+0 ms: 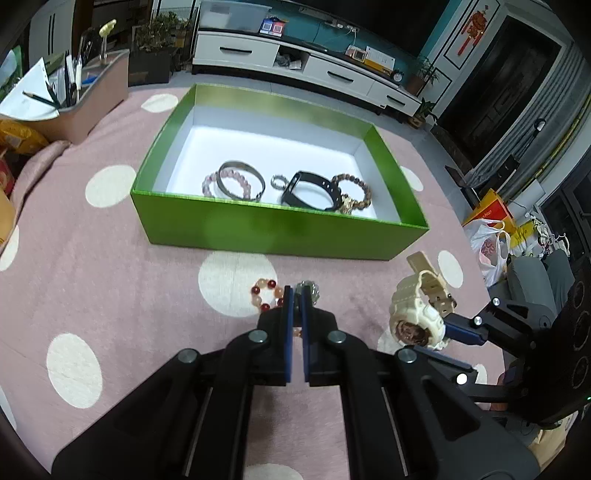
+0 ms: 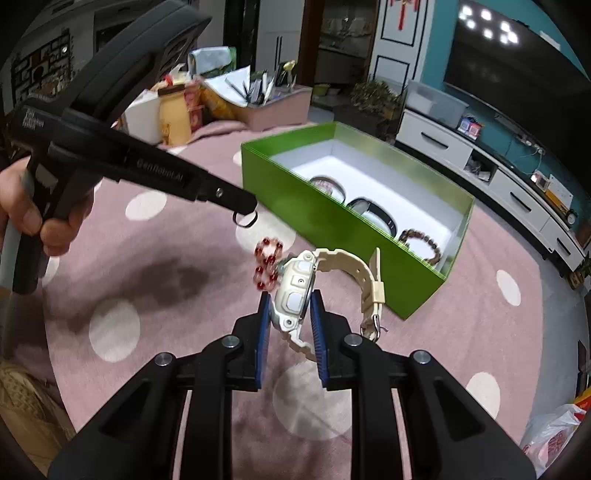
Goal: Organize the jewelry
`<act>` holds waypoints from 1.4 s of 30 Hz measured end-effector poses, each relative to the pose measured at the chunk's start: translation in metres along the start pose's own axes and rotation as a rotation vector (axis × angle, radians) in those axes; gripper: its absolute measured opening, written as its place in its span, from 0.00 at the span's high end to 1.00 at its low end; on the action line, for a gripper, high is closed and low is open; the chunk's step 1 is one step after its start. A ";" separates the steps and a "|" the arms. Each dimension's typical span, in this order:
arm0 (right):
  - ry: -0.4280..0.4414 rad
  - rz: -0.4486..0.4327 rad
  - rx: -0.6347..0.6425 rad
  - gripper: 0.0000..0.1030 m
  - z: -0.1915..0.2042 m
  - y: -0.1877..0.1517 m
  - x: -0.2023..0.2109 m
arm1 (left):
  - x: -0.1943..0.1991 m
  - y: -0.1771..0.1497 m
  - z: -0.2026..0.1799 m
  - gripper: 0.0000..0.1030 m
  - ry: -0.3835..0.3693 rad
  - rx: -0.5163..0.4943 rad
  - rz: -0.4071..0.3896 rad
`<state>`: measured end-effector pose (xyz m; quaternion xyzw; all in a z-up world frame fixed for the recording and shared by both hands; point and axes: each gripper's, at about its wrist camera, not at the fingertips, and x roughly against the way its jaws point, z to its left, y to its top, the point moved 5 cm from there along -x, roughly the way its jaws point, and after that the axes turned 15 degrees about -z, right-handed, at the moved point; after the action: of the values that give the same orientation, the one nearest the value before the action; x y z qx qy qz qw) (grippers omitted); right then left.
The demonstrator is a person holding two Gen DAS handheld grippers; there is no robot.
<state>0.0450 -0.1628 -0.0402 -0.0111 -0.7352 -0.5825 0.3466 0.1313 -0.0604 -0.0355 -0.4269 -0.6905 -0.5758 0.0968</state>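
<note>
A cream watch (image 2: 295, 288) is held on edge above the pink spotted cloth. A red and orange bead bracelet (image 1: 266, 295) lies flat just before the green box (image 1: 273, 229), where bangles, a black band (image 1: 308, 190) and brown beads (image 1: 356, 192) are kept.

This is a home living room. A long white TV cabinet (image 1: 306, 70) with drawers runs along a teal wall, with a dark television (image 2: 517, 70) above it. Potted plants (image 1: 157, 37) stand on the floor beside the cabinet. A red knot ornament (image 1: 472, 27) (a festive decoration) hangs on a white panelled door frame. A pink cloth with cream dots (image 1: 92, 240) covers the surface up front, and shopping bags (image 1: 489, 245) sit on the floor.
</note>
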 end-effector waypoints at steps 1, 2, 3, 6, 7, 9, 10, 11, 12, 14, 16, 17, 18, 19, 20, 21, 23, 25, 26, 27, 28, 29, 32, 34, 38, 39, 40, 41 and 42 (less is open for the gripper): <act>-0.005 -0.009 -0.008 0.79 -0.001 0.003 0.000 | 0.002 0.002 -0.001 0.97 -0.001 -0.001 -0.005; -0.009 -0.015 -0.012 0.80 -0.002 0.005 0.001 | 0.004 0.005 -0.002 0.97 -0.001 -0.003 -0.012; -0.018 -0.025 -0.016 0.80 -0.003 0.008 0.002 | 0.006 0.008 -0.003 0.97 -0.001 -0.007 -0.020; -0.032 -0.046 -0.030 0.79 -0.009 0.016 0.003 | 0.009 0.017 -0.007 0.97 -0.002 -0.016 -0.041; -0.038 -0.054 -0.032 0.79 -0.010 0.019 0.003 | 0.010 0.021 -0.008 0.97 -0.001 -0.020 -0.049; -0.048 -0.065 -0.037 0.79 -0.014 0.022 0.005 | 0.011 0.026 -0.011 0.97 0.000 -0.025 -0.057; -0.053 -0.068 -0.039 0.79 -0.015 0.024 0.004 | 0.012 0.029 -0.012 0.97 0.001 -0.027 -0.062; -0.059 -0.073 -0.043 0.79 -0.017 0.026 0.004 | 0.012 0.031 -0.013 0.97 0.001 -0.029 -0.065; -0.064 -0.078 -0.047 0.79 -0.019 0.028 0.004 | 0.012 0.033 -0.014 0.97 0.002 -0.033 -0.070; -0.072 -0.084 -0.050 0.79 -0.022 0.030 0.005 | 0.012 0.037 -0.015 0.97 0.008 -0.040 -0.078; -0.081 -0.088 -0.050 0.79 -0.025 0.032 0.005 | 0.011 0.043 -0.016 0.97 0.015 -0.046 -0.084; -0.085 -0.090 -0.050 0.79 -0.027 0.034 0.005 | 0.010 0.044 -0.016 0.97 0.017 -0.046 -0.085; -0.088 -0.093 -0.052 0.79 -0.028 0.035 0.005 | 0.009 0.046 -0.016 0.97 0.019 -0.047 -0.086; -0.091 -0.096 -0.053 0.79 -0.030 0.036 0.006 | 0.008 0.047 -0.016 0.97 0.022 -0.049 -0.088; -0.095 -0.100 -0.054 0.79 -0.032 0.038 0.006 | 0.007 0.049 -0.016 0.97 0.024 -0.050 -0.089; -0.098 -0.104 -0.057 0.79 -0.033 0.039 0.006 | 0.005 0.050 -0.015 0.97 0.027 -0.052 -0.091; -0.108 -0.111 -0.061 0.79 -0.037 0.041 0.006 | 0.002 0.053 -0.015 0.97 0.036 -0.057 -0.094; -0.121 -0.118 -0.068 0.79 -0.041 0.043 0.006 | -0.002 0.056 -0.013 0.97 0.044 -0.059 -0.096; -0.126 -0.122 -0.073 0.79 -0.044 0.044 0.005 | -0.004 0.058 -0.012 0.97 0.047 -0.061 -0.098; -0.131 -0.126 -0.077 0.79 -0.046 0.045 0.004 | -0.005 0.059 -0.012 0.97 0.051 -0.065 -0.100; -0.137 -0.130 -0.083 0.79 -0.049 0.046 0.003 | -0.007 0.061 -0.012 0.97 0.055 -0.067 -0.102; -0.138 -0.133 -0.088 0.79 -0.050 0.045 0.002 | -0.010 0.063 -0.011 0.97 0.060 -0.070 -0.103; -0.149 -0.141 -0.105 0.79 -0.058 0.048 -0.002 | -0.017 0.068 -0.009 0.97 0.070 -0.077 -0.106; -0.153 -0.142 -0.108 0.79 -0.061 0.049 -0.005 | -0.022 0.071 -0.009 0.97 0.076 -0.084 -0.107; -0.162 -0.145 -0.112 0.79 -0.066 0.051 -0.012 | -0.032 0.077 -0.008 0.97 0.091 -0.107 -0.115; -0.162 -0.146 -0.116 0.79 -0.068 0.052 -0.013 | -0.034 0.078 -0.008 0.97 0.093 -0.110 -0.116; -0.163 -0.147 -0.120 0.79 -0.069 0.052 -0.014 | -0.037 0.079 -0.008 0.97 0.096 -0.113 -0.117; -0.167 -0.151 -0.124 0.79 -0.071 0.053 -0.016 | -0.039 0.080 -0.008 0.97 0.099 -0.115 -0.118; -0.168 -0.151 -0.126 0.79 -0.073 0.053 -0.017 | -0.041 0.082 -0.007 0.97 0.103 -0.120 -0.119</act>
<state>0.1165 -0.2017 0.0018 -0.0264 -0.7222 -0.6490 0.2377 0.2113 -0.0887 -0.0008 -0.3600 -0.6732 -0.6420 0.0719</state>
